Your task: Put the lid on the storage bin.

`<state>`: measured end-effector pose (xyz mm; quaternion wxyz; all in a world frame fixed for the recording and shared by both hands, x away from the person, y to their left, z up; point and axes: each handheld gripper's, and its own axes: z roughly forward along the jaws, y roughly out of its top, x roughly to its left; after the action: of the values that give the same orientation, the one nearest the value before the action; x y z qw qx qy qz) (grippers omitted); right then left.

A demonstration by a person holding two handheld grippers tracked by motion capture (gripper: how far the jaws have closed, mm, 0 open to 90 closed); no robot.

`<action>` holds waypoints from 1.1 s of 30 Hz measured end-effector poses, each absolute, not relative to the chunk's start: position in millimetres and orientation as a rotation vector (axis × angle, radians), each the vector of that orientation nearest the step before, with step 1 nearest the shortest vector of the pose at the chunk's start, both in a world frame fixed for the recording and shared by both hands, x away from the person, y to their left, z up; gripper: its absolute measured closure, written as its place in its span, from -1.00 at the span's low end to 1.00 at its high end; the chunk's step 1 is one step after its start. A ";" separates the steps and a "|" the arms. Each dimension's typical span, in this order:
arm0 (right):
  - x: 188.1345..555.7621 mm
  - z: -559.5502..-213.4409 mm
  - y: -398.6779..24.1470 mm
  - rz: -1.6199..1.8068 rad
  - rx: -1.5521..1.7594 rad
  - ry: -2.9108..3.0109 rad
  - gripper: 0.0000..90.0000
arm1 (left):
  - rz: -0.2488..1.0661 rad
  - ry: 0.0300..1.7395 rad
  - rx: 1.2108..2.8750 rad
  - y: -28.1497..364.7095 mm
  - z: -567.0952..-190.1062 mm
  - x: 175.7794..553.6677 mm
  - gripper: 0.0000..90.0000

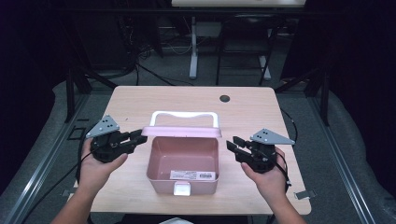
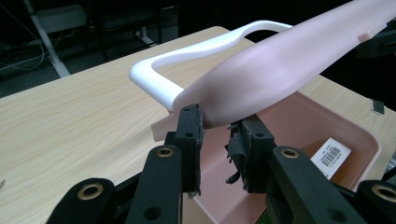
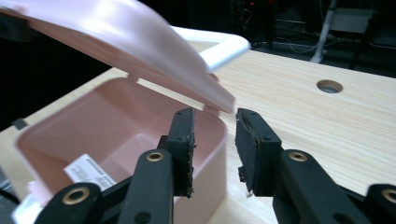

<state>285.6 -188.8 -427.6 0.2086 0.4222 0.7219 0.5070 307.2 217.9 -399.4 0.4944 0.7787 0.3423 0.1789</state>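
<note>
Dim workshop floor and cables lie behind a pale wooden desk (image 1: 140, 100), and at its middle a pink box (image 1: 183, 163) is set with its latch side toward the person. Its lid (image 1: 181, 131) is held raised, standing up from the far edge, with the white handle (image 1: 184, 115) beyond it. The inside is seen bare apart from a barcode label (image 1: 192, 175) on the floor of the box.

The lid's left corner is pinched by the left tongs (image 2: 215, 126), judged to be the reason it stays up instead of dropping shut. The right tongs (image 3: 215, 126) are carried near the right wall of the box with a moderate gap and nothing between the pads; the lid's corner hangs just above and beyond them, untouched. That side seems freed so the box can be worked one-handed.
</note>
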 end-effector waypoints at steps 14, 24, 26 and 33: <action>305.6 -465.6 -196.9 1.335 1.245 1.947 0.22 | 0.423 0.823 1.895 220.0 -408.9 296.8 0.61; 308.7 -488.9 -197.0 1.269 1.269 1.972 0.07 | 0.411 0.823 1.891 220.9 -415.4 291.4 0.59; 309.1 -492.0 -198.1 1.270 1.278 1.960 0.05 | 0.411 0.820 1.892 221.2 -417.3 290.2 0.59; 308.6 -500.2 -201.8 1.258 1.300 1.945 0.02 | 0.400 0.819 1.904 222.7 -421.9 284.3 0.59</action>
<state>308.6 -201.8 -500.2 0.2401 0.4751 0.7108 0.4598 284.3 222.7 -421.9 0.4928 0.7849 0.3374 0.1649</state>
